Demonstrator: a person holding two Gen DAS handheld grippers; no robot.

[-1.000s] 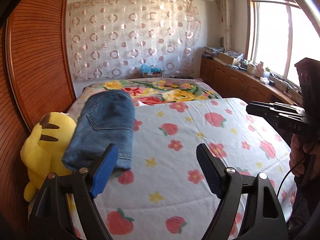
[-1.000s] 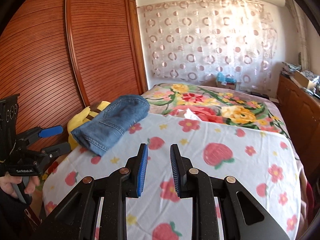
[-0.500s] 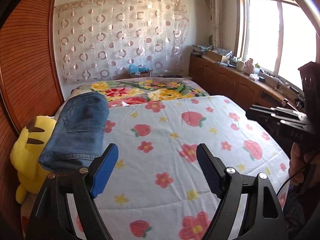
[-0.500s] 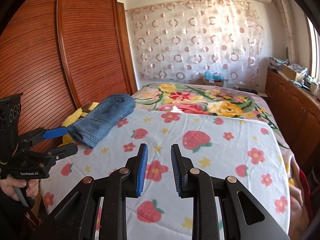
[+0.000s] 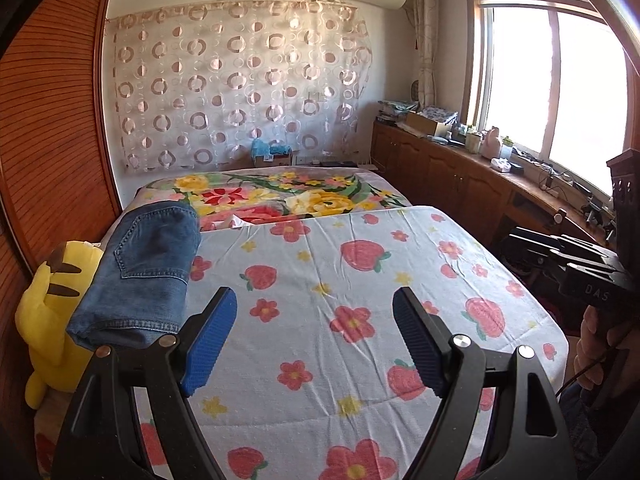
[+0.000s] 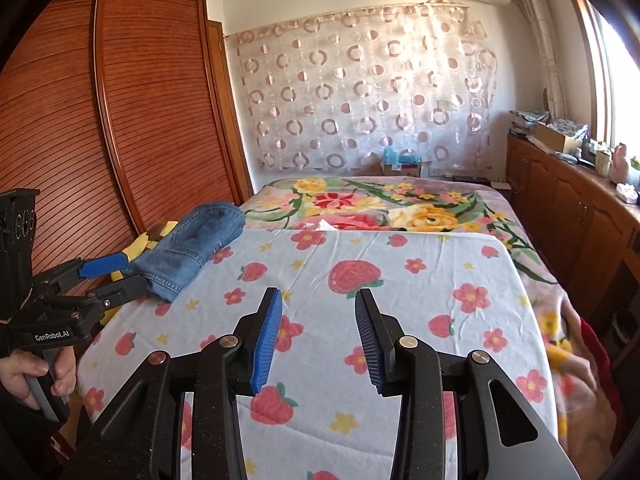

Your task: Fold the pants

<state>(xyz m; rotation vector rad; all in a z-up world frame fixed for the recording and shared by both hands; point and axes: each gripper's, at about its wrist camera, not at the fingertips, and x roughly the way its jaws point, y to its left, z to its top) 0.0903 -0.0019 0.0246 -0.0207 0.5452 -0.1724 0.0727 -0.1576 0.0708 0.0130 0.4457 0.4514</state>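
The folded blue denim pants (image 5: 146,268) lie at the left edge of the bed, in the middle left of the left wrist frame, a back pocket facing up and the hem end nearest the camera. They rest partly on the white bedsheet printed with strawberries and flowers (image 5: 360,280) and touch the yellow plush toy (image 5: 48,312) wedged between the bed and the reddish wooden slatted wardrobe (image 5: 48,120).

The left gripper (image 5: 314,336) hovers over the sheet in the lower part of its frame, its blue-padded fingers spread wide with nothing between them (only printed sheet shows in the gap). In the right wrist frame it appears at the left edge, just beside the hem of the pants (image 6: 192,252), held by a hand (image 6: 30,376).

The right gripper (image 6: 316,340) is low centre in its own frame, its fingers opening, parted over bare sheet and gripping nothing.

Behind, a floral blanket (image 6: 380,208) covers the head of the bed.
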